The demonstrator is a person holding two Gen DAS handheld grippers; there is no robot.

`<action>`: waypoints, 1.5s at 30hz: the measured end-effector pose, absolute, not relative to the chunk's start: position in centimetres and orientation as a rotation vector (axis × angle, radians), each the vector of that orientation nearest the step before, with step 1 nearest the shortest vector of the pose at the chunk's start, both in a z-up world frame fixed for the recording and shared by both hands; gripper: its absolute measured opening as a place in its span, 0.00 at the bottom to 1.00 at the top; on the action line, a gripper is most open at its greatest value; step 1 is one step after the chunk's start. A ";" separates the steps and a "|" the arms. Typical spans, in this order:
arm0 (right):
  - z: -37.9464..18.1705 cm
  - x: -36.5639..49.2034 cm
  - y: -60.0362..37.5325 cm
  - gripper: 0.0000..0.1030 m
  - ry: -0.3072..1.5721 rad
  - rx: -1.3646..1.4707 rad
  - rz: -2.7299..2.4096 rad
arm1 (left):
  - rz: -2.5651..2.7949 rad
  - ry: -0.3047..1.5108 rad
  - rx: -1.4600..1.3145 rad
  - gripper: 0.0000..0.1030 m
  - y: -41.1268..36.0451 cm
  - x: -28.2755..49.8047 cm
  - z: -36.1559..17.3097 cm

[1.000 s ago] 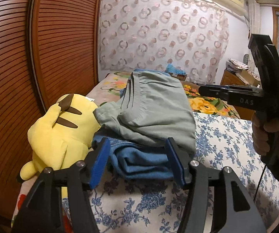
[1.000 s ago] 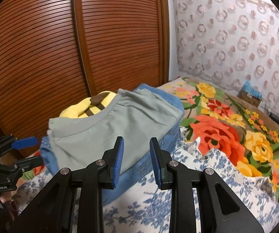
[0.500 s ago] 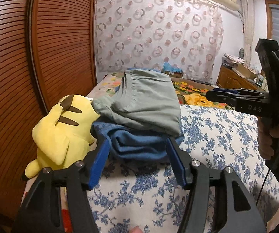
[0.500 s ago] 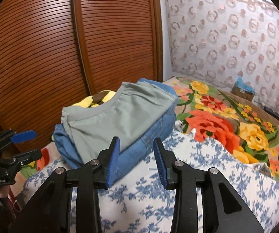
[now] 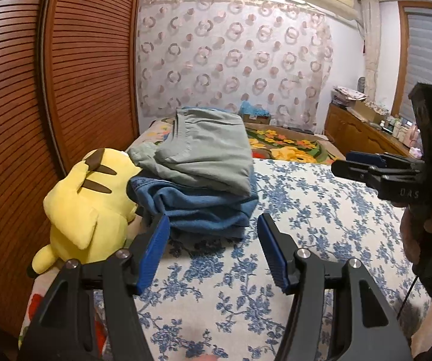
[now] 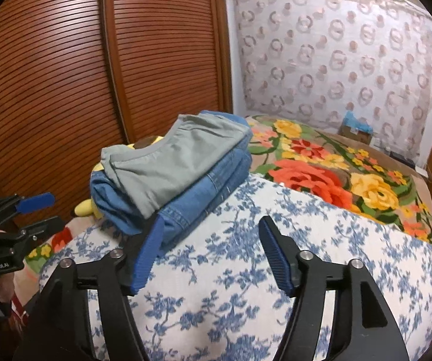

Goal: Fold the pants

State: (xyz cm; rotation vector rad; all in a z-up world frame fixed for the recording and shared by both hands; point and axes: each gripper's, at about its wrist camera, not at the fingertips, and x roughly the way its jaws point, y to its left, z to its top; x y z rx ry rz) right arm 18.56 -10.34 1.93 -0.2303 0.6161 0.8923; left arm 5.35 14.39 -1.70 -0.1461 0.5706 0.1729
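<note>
Grey pants [image 5: 206,153] sit folded on top of folded jeans [image 5: 197,207] at about 11 o'clock on the bed [image 5: 321,216], plush [image 5: 89,204] touching the stack's left edge. The left gripper [image 5: 212,240] gapes, holding nothing. The right gripper [image 6: 209,240] has just been opening, nothing between its jaws. Bare blue-flowered sheet runs out to the bed's right edge.

My left gripper [image 5: 212,249] and right gripper [image 6: 211,252] are matte black angular frames, each finger faced with a ribbed blue pad and pinned by silver screws. White lettering marks both bodies; a thin black cable hangs at four o'clock.
</note>
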 end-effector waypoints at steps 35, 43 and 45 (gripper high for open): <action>2.4 7.5 -22.7 0.76 0.552 -0.126 0.641 | -0.008 0.561 -0.050 0.59 4.6 2.3 -0.9; 2.0 6.0 -26.7 0.77 0.548 -0.107 0.542 | -0.043 0.560 -0.024 0.59 1.6 2.8 -0.6; 1.8 5.9 -27.5 0.78 0.553 -0.103 0.525 | -0.056 0.562 -0.016 0.59 0.9 3.1 -0.6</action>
